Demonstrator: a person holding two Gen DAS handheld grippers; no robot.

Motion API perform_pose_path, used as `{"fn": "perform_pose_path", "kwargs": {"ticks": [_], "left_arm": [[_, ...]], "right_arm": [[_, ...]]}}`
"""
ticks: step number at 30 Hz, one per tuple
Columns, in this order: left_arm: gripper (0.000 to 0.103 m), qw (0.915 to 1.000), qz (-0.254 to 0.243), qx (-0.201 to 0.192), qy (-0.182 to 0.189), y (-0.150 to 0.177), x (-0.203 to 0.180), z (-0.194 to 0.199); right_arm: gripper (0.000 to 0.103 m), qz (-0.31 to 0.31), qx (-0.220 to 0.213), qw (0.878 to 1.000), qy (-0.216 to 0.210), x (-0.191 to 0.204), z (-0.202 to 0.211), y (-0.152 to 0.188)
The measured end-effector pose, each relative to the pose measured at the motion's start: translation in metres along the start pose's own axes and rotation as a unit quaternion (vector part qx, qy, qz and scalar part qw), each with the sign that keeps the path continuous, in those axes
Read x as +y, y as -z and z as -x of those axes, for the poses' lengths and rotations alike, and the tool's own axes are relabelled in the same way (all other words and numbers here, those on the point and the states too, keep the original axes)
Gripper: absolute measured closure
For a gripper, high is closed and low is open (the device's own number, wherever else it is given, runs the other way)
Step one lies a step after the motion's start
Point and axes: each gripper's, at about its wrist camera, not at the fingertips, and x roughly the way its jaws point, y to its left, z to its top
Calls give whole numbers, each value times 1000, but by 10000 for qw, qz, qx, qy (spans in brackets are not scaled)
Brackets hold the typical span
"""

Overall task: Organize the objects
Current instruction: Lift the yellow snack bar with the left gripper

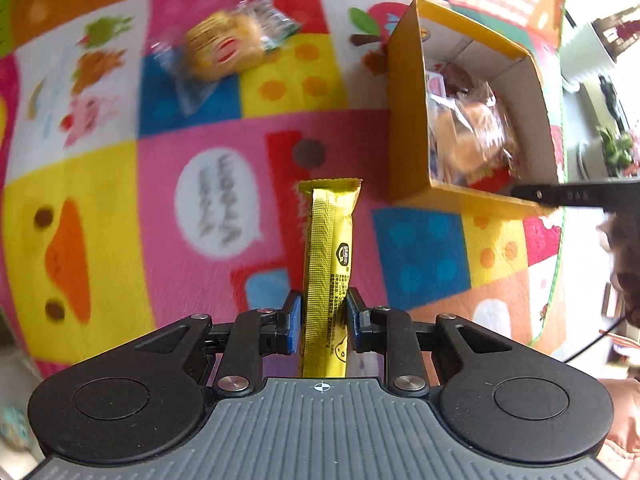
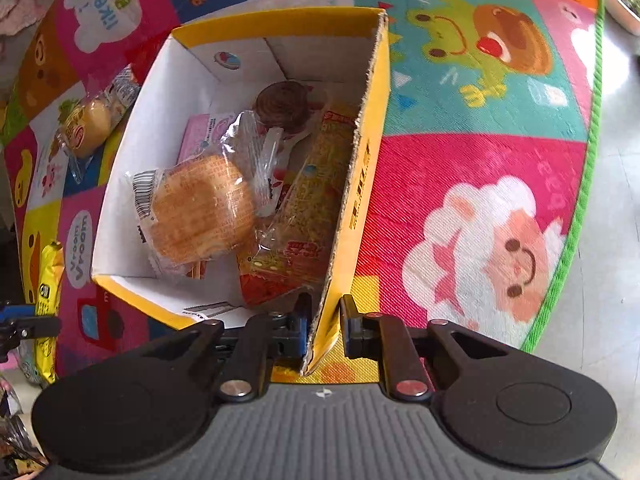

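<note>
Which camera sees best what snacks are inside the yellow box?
The right wrist view: it looks straight down into the yellow box, showing the wrapped bun and other packets. The left wrist view shows the box off to the side and blurred.

The right wall of a yellow cardboard box (image 2: 360, 184) is clamped between the pads of the right claw (image 2: 323, 322). Inside, a wrapped bun (image 2: 200, 212) and an orange-yellow snack packet (image 2: 308, 208) are seen. The box is set on a colourful play mat (image 2: 480, 184).

2 wrist fisheyes facing down, sharing box (image 1: 404, 120)
</note>
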Motion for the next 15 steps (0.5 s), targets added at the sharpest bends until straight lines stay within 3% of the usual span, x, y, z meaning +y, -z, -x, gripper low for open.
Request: {"fn": "perform_pose_path", "kwargs": {"ticks": [5, 10, 15], "left_arm": [[77, 9992, 337, -150, -169, 19, 7, 25], [77, 9988, 408, -165, -236, 17, 6, 39], [77, 9993, 302, 125, -167, 3, 1, 29]], "right_arm": [[88, 539, -152, 9984, 54, 25, -7, -17], [88, 409, -213, 9989, -86, 23, -8, -17], [87, 255, -189, 9994, -138, 16, -2, -3]]}}
